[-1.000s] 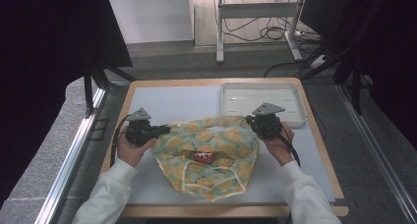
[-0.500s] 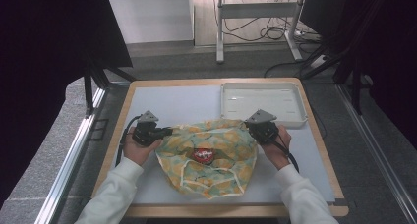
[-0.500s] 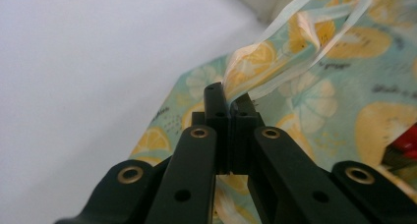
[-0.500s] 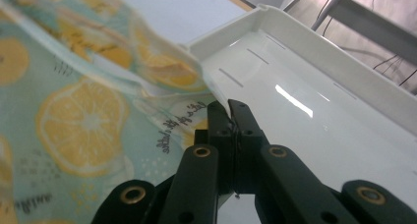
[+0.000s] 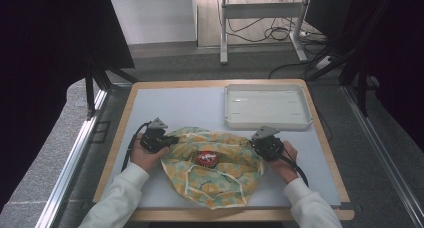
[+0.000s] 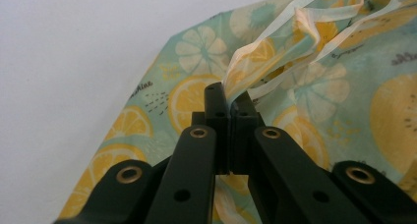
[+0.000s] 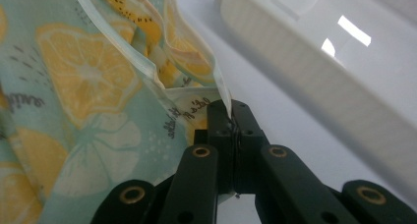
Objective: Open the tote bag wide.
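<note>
A lemon-print cloth bag [image 5: 215,170] lies spread on the grey table mat, with a red round item [image 5: 205,158] showing at its middle. My left gripper [image 5: 167,139] is shut on the bag's left rim; in the left gripper view the pale edge of the bag [image 6: 275,52] runs up out of the closed jaws of the left gripper [image 6: 229,94]. My right gripper [image 5: 253,144] is shut on the bag's right rim. Seen from the right gripper view, the bag's hem [image 7: 147,62] is pinched between the right gripper [image 7: 230,110] jaws.
A white shallow tray [image 5: 267,107] stands at the back right of the mat, close behind my right hand; its wall [image 7: 314,71] is near in the right gripper view. The wooden table edge [image 5: 125,113] frames the mat.
Both hands have come down and toward the person with the bag's rim in their jaws. The bag has sunk and spread flatter on the mat.
</note>
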`<state>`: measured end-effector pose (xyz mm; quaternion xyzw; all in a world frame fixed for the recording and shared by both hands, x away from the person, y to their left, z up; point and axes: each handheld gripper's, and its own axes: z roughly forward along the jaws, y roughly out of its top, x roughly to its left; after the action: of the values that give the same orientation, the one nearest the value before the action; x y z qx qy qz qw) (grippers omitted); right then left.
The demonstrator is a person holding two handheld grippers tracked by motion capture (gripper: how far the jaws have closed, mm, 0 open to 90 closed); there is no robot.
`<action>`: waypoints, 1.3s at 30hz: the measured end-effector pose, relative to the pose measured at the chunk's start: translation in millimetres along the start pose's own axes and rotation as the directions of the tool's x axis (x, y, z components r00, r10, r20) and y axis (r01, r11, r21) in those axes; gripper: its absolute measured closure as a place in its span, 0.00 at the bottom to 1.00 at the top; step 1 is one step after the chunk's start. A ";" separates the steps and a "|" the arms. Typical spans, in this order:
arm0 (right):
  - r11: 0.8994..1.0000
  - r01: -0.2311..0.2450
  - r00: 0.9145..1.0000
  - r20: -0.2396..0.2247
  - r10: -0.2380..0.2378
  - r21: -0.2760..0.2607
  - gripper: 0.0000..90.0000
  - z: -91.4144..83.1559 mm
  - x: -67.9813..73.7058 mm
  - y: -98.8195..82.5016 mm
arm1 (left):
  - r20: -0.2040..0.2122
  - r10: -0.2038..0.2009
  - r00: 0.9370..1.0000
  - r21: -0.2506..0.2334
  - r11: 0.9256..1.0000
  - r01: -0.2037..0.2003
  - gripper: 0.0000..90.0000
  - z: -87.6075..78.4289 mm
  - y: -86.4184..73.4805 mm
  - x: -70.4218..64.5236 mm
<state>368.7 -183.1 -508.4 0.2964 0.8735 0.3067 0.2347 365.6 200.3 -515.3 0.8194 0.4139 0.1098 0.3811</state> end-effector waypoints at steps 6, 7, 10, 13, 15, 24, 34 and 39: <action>0.999 -0.024 0.999 -0.027 0.025 0.048 0.97 14.1 -1.7 -4.4 | 0.000 0.007 1.000 0.025 1.000 -0.007 1.00 6.7 -3.3 0.2; 0.999 -0.027 0.999 -0.028 0.029 0.047 0.97 14.2 -1.9 -4.5 | 0.001 0.005 1.000 0.027 1.000 -0.005 1.00 7.4 -3.9 0.2; 0.998 -0.041 0.999 -0.031 0.042 0.045 0.97 14.0 -1.9 -4.9 | 0.008 -0.009 1.000 0.029 1.000 0.009 0.99 9.2 -5.4 0.5; 0.998 -0.050 0.998 -0.032 0.051 0.043 0.96 13.8 -2.3 -5.4 | 0.010 -0.014 1.000 0.030 0.999 0.014 0.97 9.7 -6.1 1.1; 0.998 -0.056 0.998 -0.024 0.057 0.039 0.86 12.8 -3.9 -5.8 | 0.007 -0.011 1.000 0.021 1.000 0.011 0.91 8.8 -6.4 1.8; 0.987 -0.149 0.989 -0.009 0.149 -0.052 0.55 -9.6 -12.6 -4.2 | 0.001 -0.032 0.999 -0.060 0.998 0.032 0.34 -19.4 -5.4 9.1; 0.967 -0.196 0.980 -0.060 0.189 -0.161 0.54 -47.3 -17.7 -0.1 | 0.003 -0.048 0.999 -0.167 0.985 0.048 0.31 -62.8 -3.9 4.8; 0.966 -0.194 0.980 -0.070 0.184 -0.172 0.55 -55.2 -13.5 0.3 | 0.012 -0.026 1.000 -0.183 0.983 0.027 0.34 -73.4 -6.9 -4.4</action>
<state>345.8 -213.7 -466.3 0.3479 0.8162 0.4126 0.2065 322.4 238.6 -469.3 0.7758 0.4112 0.1383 0.4582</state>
